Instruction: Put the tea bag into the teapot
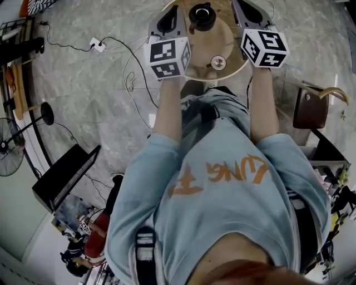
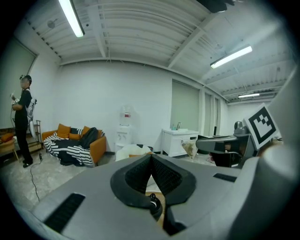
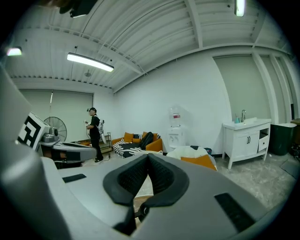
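A black teapot (image 1: 201,16) stands on a round wooden table (image 1: 233,67), with a small round object (image 1: 218,63) near the table's front edge. I cannot make out a tea bag in any view. My left gripper (image 1: 177,11) hovers just left of the teapot and my right gripper (image 1: 240,10) just right of it, both above the table. Both point level into the room. The left gripper (image 2: 151,156) has its black pads meeting with nothing between them, and the teapot's knob (image 2: 153,202) shows below them. The right gripper (image 3: 148,157) is shut and empty too.
A cable and power strip (image 1: 97,44) lie on the floor to the left, near a fan (image 1: 11,150) and a black case (image 1: 64,175). A brown chair (image 1: 310,108) stands to the right. Across the room are an orange sofa (image 2: 75,143), a white cabinet (image 2: 180,140) and a standing person (image 2: 22,117).
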Demonstrator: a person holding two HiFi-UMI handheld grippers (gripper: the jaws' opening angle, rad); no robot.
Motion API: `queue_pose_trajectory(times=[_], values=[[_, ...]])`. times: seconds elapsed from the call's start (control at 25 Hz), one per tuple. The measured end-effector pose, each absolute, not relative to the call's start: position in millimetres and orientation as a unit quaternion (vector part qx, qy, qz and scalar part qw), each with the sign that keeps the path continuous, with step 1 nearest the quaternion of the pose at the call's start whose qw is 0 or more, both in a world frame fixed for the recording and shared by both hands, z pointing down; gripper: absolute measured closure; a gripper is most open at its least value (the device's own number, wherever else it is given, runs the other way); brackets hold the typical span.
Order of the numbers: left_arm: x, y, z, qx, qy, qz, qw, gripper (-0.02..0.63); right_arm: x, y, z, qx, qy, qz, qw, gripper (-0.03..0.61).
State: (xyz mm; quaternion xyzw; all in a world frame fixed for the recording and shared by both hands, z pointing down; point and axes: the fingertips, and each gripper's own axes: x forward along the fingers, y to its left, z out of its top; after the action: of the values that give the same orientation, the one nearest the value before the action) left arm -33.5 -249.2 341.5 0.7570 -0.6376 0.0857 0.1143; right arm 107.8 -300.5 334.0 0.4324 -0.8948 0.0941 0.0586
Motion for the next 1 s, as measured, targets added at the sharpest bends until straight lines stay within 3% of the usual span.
queue_pose_trajectory(times=[0.32, 1.0], values=[[-44.0, -276.5, 366.8, 0.745, -0.648, 0.093, 0.130, 0.591, 102.1, -318.4, 354.0, 0.437, -0.889, 0.083, 0.104, 0.565], [-60.6, -274.8, 501.0, 0.730, -0.620, 0.151, 0.245, 0.591, 88.3, -307.4, 489.9, 0.439, -0.859, 0.176, 0.198, 0.565]])
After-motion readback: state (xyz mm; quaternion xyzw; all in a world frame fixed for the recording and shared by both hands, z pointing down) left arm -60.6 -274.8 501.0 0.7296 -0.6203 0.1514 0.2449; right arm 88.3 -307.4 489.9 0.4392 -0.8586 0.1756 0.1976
